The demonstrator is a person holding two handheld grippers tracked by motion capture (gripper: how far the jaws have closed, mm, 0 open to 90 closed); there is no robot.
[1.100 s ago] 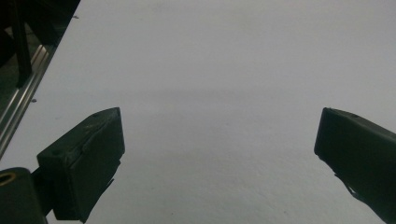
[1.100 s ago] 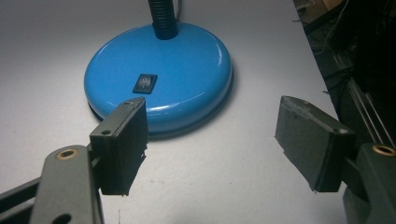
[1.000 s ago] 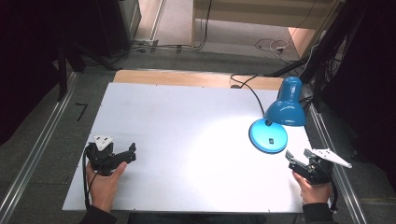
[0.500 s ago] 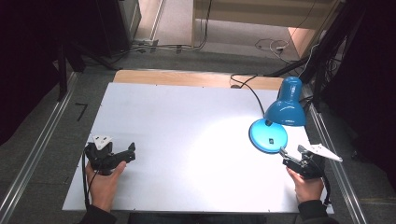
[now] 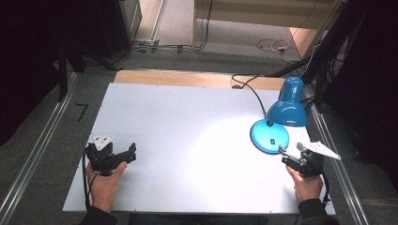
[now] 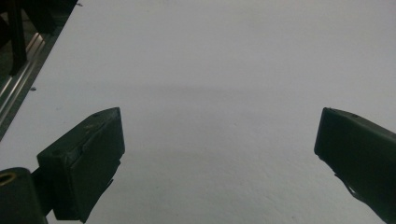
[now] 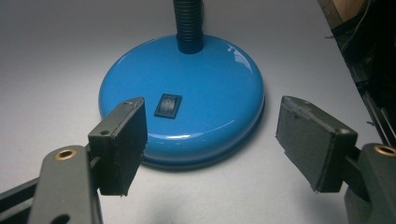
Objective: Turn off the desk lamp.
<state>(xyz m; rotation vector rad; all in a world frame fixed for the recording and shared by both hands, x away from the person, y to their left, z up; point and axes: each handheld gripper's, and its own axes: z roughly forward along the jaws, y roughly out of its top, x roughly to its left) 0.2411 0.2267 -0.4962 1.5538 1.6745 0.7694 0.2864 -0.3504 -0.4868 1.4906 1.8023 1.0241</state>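
The blue lamp [image 7: 187, 93] looks bottom-heavy with a glossy, slippery base, so the right hand-held gripper [image 7: 210, 144], jaws spread empty, should pinch its ribbed neck [image 7: 188, 23].

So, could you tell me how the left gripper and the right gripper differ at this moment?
The left gripper rests over bare table at its left side, while the right gripper sits at the right side. The left gripper's jaws frame only white surface; the right gripper's jaws point at the blue lamp base, with its black switch ahead. Both are open and hold nothing.
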